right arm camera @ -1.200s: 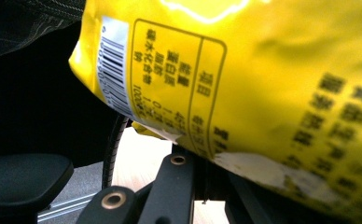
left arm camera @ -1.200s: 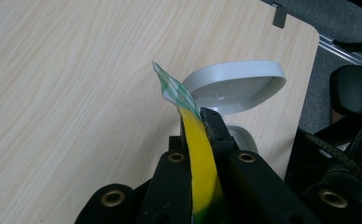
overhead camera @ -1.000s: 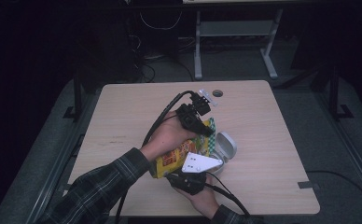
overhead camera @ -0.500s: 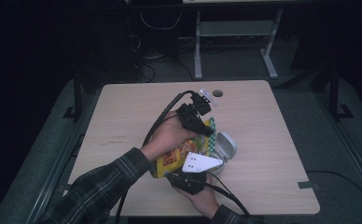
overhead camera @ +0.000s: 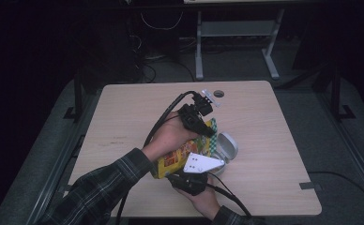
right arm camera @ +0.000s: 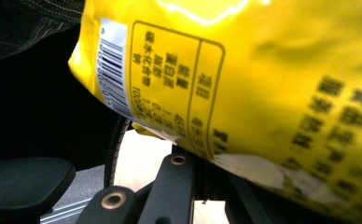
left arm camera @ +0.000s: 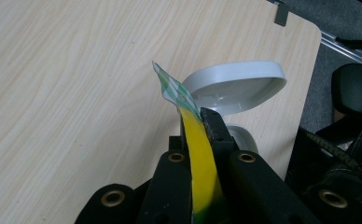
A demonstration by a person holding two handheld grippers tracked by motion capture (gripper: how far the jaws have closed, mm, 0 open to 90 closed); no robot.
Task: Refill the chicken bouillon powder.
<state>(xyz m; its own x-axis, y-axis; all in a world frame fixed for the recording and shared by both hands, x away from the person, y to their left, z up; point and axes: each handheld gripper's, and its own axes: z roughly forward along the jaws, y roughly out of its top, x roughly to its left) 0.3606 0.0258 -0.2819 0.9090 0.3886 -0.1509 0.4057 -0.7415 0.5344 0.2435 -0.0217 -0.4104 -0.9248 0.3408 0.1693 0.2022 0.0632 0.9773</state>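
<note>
A yellow snack bag [overhead camera: 178, 157] with a green checked top edge is held between both grippers over the table's front middle. In the left gripper view, my left gripper [left arm camera: 197, 123] is shut on the bag's [left arm camera: 200, 168] thin top edge, and the checked corner sticks out past the jaws. In the high view this left gripper [overhead camera: 207, 130] comes in from the left over the bag. My right gripper [overhead camera: 193, 174] sits at the bag's near end. The right gripper view has the right gripper [right arm camera: 202, 156] shut on the lower edge of the bag [right arm camera: 263, 79], whose barcode and printed text face the camera.
A pale grey round container [overhead camera: 227, 146] with its lid tilted open stands on the wooden table [overhead camera: 133, 112] just right of the bag; it appears behind the bag edge as the container [left arm camera: 235, 86]. A round cable hole [overhead camera: 218, 93] is at the table's far edge.
</note>
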